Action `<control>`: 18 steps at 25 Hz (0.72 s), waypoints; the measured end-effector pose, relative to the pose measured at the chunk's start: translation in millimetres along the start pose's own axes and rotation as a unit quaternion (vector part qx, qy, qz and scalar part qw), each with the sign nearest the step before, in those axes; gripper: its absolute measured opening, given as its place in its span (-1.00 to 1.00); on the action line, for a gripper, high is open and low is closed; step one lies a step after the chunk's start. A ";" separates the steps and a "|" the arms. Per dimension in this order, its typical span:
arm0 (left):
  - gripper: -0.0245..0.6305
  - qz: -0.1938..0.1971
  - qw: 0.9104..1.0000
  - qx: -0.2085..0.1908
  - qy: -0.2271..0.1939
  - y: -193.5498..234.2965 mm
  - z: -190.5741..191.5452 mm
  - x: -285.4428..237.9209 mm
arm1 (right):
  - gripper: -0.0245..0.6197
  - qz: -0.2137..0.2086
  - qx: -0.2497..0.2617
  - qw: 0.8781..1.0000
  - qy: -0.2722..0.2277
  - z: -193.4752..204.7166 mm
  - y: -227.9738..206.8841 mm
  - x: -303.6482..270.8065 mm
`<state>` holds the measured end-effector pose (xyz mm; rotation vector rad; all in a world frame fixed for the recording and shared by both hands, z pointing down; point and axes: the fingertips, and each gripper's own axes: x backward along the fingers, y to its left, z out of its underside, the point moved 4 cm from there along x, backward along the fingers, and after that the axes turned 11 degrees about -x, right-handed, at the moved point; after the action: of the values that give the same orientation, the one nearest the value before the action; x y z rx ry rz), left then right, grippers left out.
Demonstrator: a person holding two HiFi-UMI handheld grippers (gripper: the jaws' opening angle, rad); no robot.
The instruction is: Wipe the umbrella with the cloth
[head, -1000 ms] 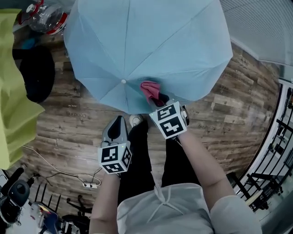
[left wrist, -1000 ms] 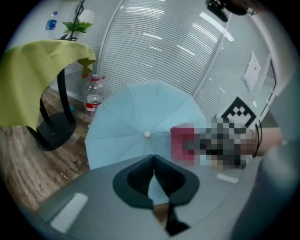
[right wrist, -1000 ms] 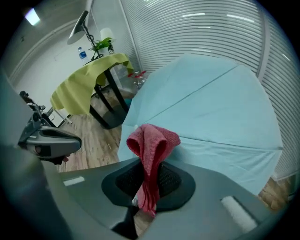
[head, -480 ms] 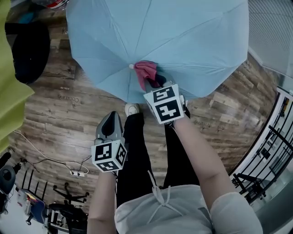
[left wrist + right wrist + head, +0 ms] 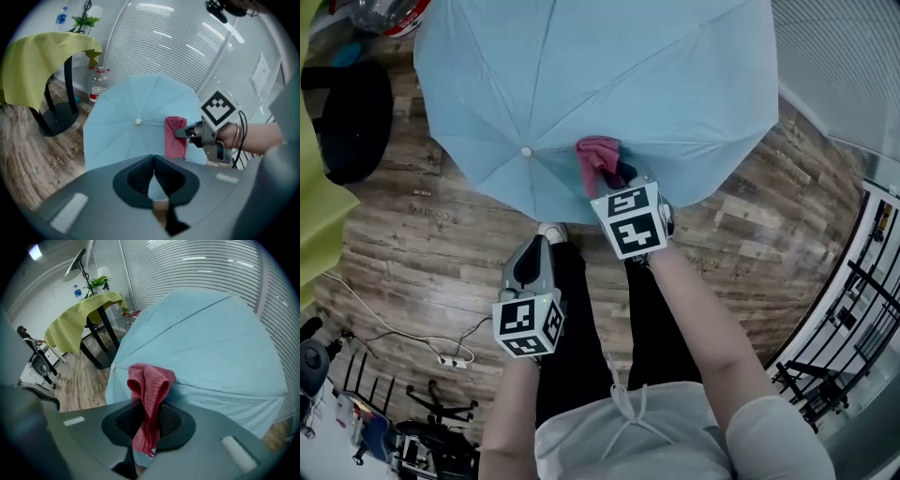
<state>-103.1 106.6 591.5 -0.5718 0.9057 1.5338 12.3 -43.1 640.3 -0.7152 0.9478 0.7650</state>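
Our right gripper [image 5: 615, 176], clamped on the cloth [image 5: 597, 156], sits on the umbrella [image 5: 619, 75] just right of its tip [image 5: 526, 151]; the left gripper [image 5: 535, 251], shut & empty, is farther back.

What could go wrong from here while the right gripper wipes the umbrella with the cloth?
The cloth is pinched only by a fold in the right gripper; dragging may tug it loose. The left gripper, shut and empty, is clear of the umbrella, so wiping pressure could shove it away.
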 end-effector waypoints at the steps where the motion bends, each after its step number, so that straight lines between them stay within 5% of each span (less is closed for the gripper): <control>1: -0.91 0.001 1.000 0.001 -0.003 -8.0 -5.0 -1.1 | -0.74 -0.001 -0.001 1.000 -0.003 -1.1 -7.5 3.0; 18: -0.91 0.047 0.998 -0.033 0.010 -158.0 -46.1 -43.9 | -0.74 0.006 -0.048 0.998 -0.037 36.3 -163.7 74.5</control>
<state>52.3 42.2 564.5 -0.6002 0.9106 1.6507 190.2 -83.2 620.1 -0.7599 0.8537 0.8461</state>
